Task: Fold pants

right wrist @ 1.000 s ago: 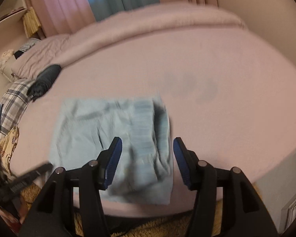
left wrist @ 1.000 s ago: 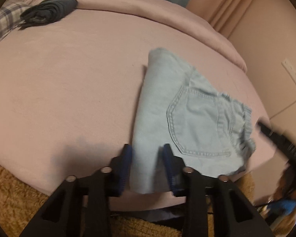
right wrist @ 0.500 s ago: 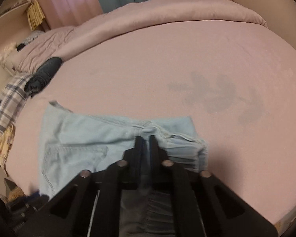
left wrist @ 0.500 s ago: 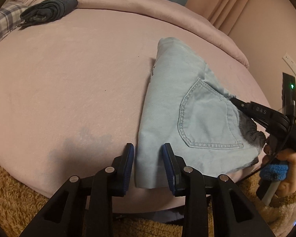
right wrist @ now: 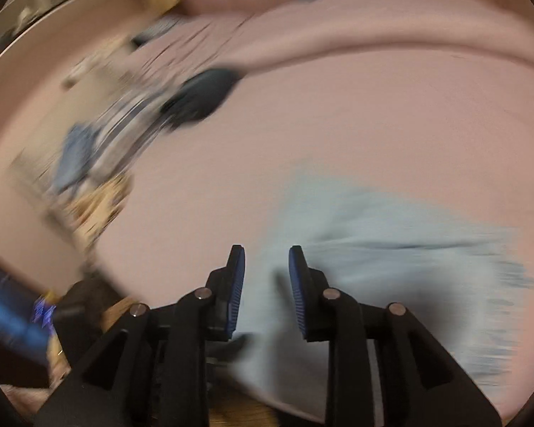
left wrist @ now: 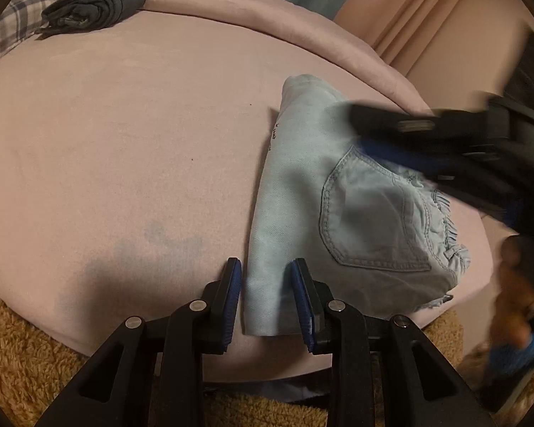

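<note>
My left gripper (left wrist: pixel 267 300) hangs over the near edge of the folded pants (left wrist: pixel 341 213) on the pink bed (left wrist: pixel 124 142) — jaws apart, pads off the cloth. My right gripper (right wrist: pixel 267 290), jaws just reopening and holding nothing, sweeps blurred across the frame's right.

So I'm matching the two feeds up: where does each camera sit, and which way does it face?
Left wrist: on the left gripper, looking down its fingers across the pink bed at the folded light-blue pants; the right gripper sweeps blurred above them, jaws just opening.
Right wrist: on the right gripper, angled down over the pants, heavily motion-blurred.
Shared: bed, pants, and the dark folded garment.
</note>
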Available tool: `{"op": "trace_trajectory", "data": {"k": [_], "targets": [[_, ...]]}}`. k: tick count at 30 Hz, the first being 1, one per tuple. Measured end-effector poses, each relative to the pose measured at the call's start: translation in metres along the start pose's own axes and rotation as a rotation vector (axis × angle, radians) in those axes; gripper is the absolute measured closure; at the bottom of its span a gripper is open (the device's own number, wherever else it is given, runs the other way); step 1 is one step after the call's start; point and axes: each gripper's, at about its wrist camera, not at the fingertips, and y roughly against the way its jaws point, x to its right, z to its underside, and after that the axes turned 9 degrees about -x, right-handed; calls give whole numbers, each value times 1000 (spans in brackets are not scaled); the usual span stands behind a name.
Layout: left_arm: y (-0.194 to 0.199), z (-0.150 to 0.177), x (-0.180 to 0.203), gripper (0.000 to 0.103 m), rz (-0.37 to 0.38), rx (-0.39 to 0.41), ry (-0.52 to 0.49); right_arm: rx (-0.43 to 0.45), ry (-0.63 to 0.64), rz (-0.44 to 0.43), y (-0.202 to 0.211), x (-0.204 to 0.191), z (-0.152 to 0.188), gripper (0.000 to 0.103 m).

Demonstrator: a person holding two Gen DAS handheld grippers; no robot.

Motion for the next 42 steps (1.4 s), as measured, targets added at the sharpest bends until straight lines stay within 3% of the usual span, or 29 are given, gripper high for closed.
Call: {"op": "trace_trajectory", "data": {"k": [3, 5, 9, 14, 19, 25, 30, 32, 36, 38, 42], "targets": [[-2, 2, -5, 71, 9, -6, -1, -77, 0, 163, -54, 3, -7, 84], [-2, 2, -8, 72, 14, -9, 3, -86, -42, 176, -69, 16, -15, 103], [-1, 2, -11, 72, 26, -12, 0, -50, -62, 179, -68, 25, -30, 103], [1, 4, -8, 72, 3, -5, -24, -12, -34, 254, -71, 22, -48, 103], [0, 1, -3, 72, 6, -6, -27, -11, -44, 263, -78, 28, -72, 103], [0, 2, -1, 72, 6, -6, -30, 7, -23, 336, -89, 26, -92, 103], [1, 1, -6, 72, 26, -10, -23, 56, -26, 337, -64, 25, -99, 103], [1, 0, -8, 72, 23, -10, -23, 86, -17, 342, -44, 20, -95, 92], [0, -2, -10, 72, 22, -12, -24, 35, 6, 307, -28, 14, -79, 68], [0, -2, -10, 72, 20, -12, -24, 21, 43, 350, -37, 14, -70, 66], [-3, 0, -8, 72, 15, -10, -26, 22, -1, 395, -56, 29, -73, 66]]}}
